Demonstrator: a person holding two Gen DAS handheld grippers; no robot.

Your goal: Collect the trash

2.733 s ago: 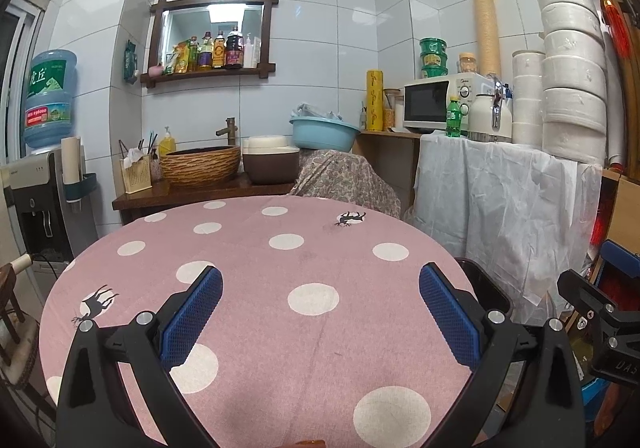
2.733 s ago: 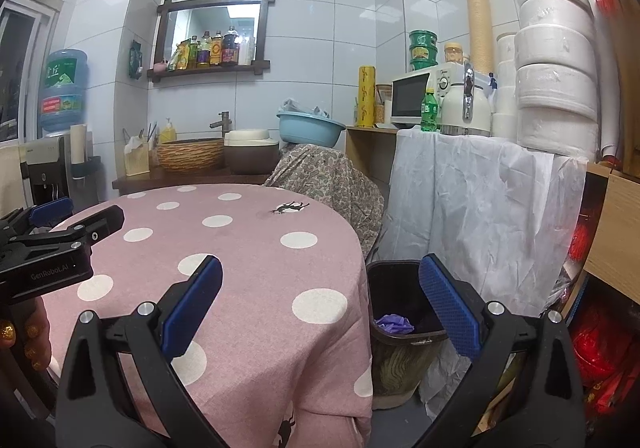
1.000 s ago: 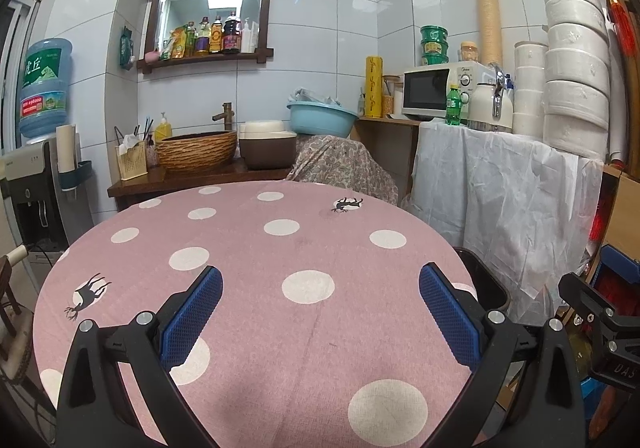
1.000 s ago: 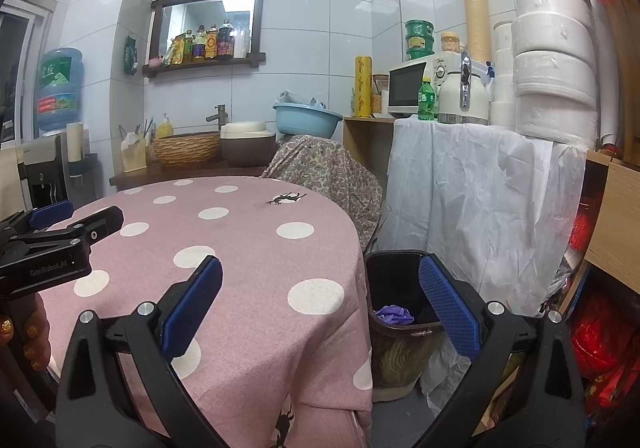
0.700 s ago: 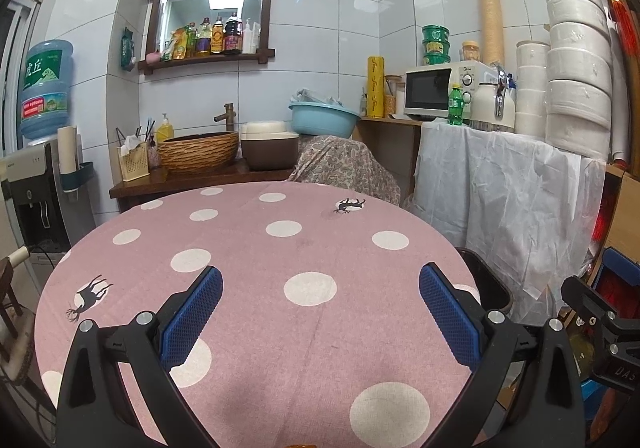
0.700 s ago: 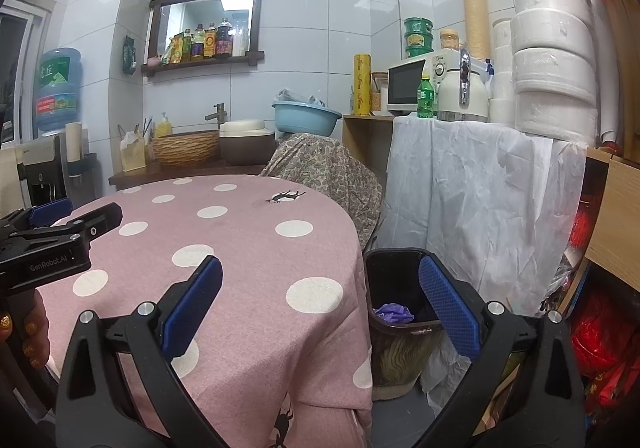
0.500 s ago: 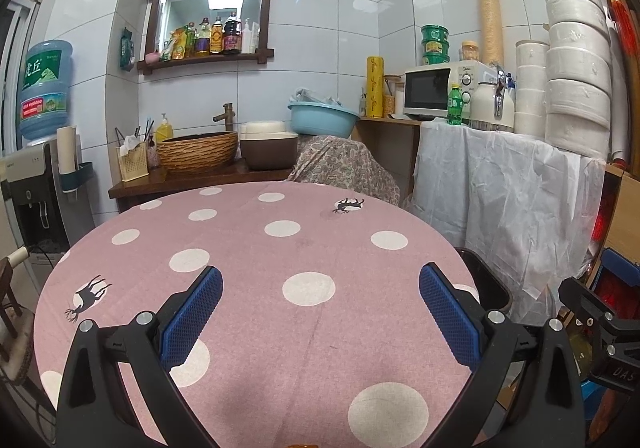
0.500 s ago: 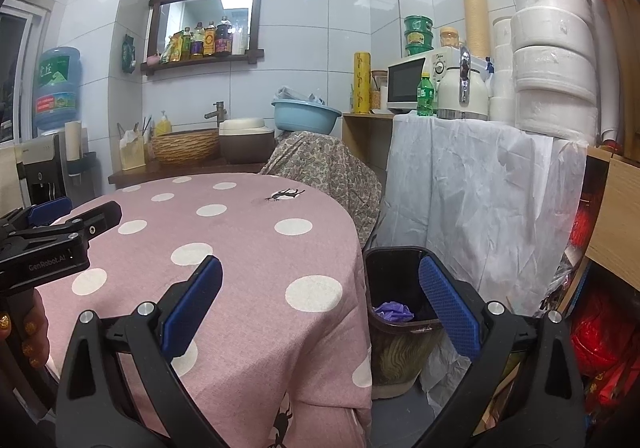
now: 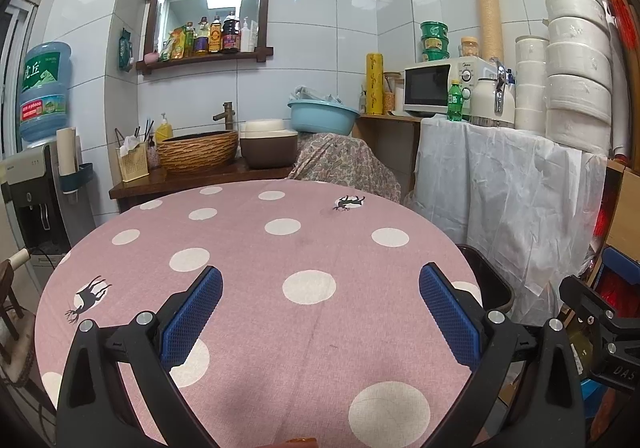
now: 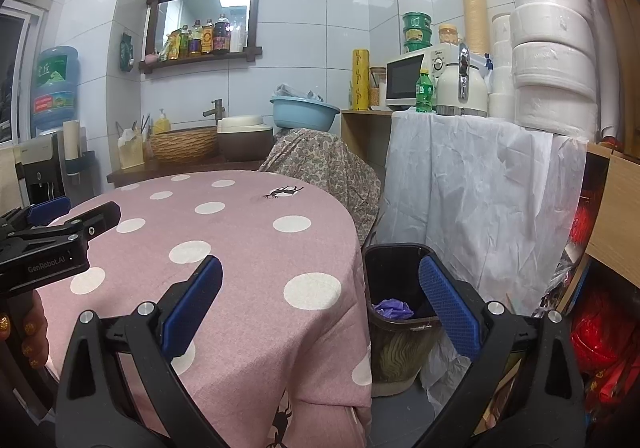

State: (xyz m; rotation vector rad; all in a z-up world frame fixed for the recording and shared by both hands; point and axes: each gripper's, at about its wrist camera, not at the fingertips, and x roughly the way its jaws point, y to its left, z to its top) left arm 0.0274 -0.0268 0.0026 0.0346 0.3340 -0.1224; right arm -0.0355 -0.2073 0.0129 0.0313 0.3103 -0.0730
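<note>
Trash bin with purple trash inside sits just below the right claw, nearer than the left claw, both spread wide over the bare pink counter

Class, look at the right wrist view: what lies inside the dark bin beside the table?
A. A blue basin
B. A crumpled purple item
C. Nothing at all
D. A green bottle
B: a crumpled purple item lies inside the dark bin, which stands right of the table.

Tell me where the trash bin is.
In the right wrist view, the trash bin stands on the floor right of the pink table, before the white-draped counter.
</note>
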